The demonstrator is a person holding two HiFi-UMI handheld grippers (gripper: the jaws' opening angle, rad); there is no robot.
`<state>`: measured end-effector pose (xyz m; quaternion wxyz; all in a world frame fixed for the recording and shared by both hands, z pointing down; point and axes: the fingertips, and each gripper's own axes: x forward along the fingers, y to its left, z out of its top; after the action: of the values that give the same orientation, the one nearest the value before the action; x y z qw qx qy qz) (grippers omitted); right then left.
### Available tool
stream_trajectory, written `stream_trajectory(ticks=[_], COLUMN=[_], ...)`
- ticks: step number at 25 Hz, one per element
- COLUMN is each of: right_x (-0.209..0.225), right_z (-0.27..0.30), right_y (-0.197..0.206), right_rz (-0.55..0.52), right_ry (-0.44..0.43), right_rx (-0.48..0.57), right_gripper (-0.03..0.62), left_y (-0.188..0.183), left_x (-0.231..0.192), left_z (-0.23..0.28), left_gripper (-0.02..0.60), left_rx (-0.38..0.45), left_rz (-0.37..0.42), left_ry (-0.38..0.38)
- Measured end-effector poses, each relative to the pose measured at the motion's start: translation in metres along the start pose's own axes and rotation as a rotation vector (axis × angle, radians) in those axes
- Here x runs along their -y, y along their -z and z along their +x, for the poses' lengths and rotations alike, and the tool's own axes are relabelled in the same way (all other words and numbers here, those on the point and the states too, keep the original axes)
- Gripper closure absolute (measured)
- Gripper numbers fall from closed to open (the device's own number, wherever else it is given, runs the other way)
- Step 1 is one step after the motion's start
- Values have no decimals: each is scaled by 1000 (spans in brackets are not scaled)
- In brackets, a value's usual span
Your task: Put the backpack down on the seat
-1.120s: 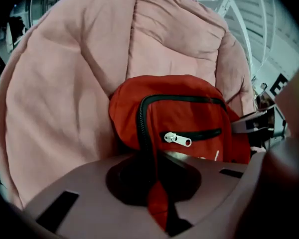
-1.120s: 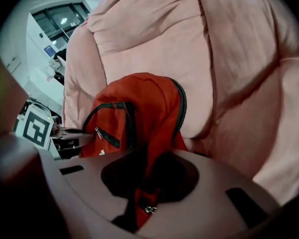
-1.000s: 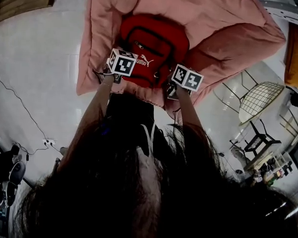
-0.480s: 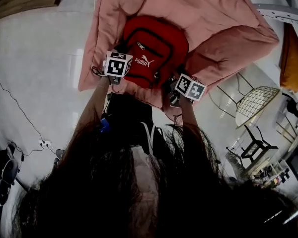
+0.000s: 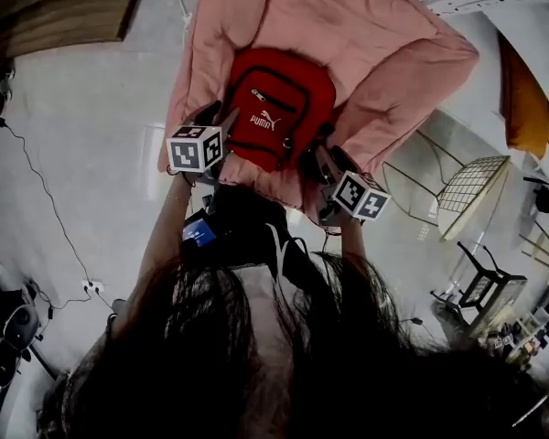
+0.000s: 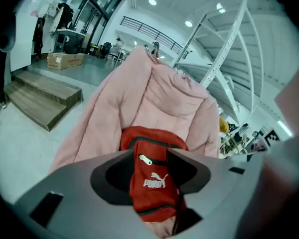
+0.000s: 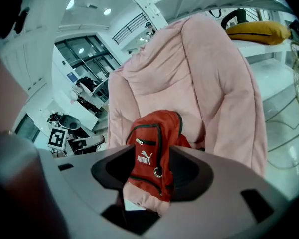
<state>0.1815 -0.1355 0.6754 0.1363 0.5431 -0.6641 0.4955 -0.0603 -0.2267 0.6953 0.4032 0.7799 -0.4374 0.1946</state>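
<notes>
A red backpack [image 5: 279, 108] with a white logo rests upright on the pink padded seat [image 5: 348, 26], leaning on its back cushion. My left gripper [image 5: 216, 122] is at the backpack's lower left edge. Its jaws are opening, and the pads are off the fabric. My right gripper [image 5: 322, 158] is open at the lower right corner, also clear of the bag. In the left gripper view the backpack [image 6: 152, 178] shows through the gap of the left gripper [image 6: 148, 156]. The right gripper [image 7: 152, 151] frames the backpack [image 7: 152, 133] the same way.
Wooden steps [image 5: 55, 7] lie at the far left, and a cable [image 5: 37, 181] runs across the pale floor. A wire chair [image 5: 476, 186] and a yellow cushion [image 5: 526, 99] stand to the right. White stair beams [image 6: 229, 59] rise behind the seat.
Both grippers have opened, let go of the backpack and drawn back toward the person. The backpack stays on the pink seat.
</notes>
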Motion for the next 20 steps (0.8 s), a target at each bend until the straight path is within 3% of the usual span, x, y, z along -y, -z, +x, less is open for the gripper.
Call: stream_trajectory(ticks=[4,7,13,17,20], right_x=[-26,-46,-83,-96,-105], right_z=[-39,-65,-110,-142,-159], right_y=[-15,-18,-17,-6,0], right_rz=[-25,-105,-225,-251,-266], right_ry=[-42,-90,-163,-178,-198], right_rx=[75,97,169,203,225], right_gripper=[375,375,384,424,462], left_y=[-28,-31,-16,7,15], left_x=[48,84,156,190,206], left_z=[-43,-67,-113,-147,-170], left_gripper=[376,376,377,377,377], left_rx=[72,71,88,96,130], left_rz=[38,83,176,202,180], left_ry=[52,69,151,170,183])
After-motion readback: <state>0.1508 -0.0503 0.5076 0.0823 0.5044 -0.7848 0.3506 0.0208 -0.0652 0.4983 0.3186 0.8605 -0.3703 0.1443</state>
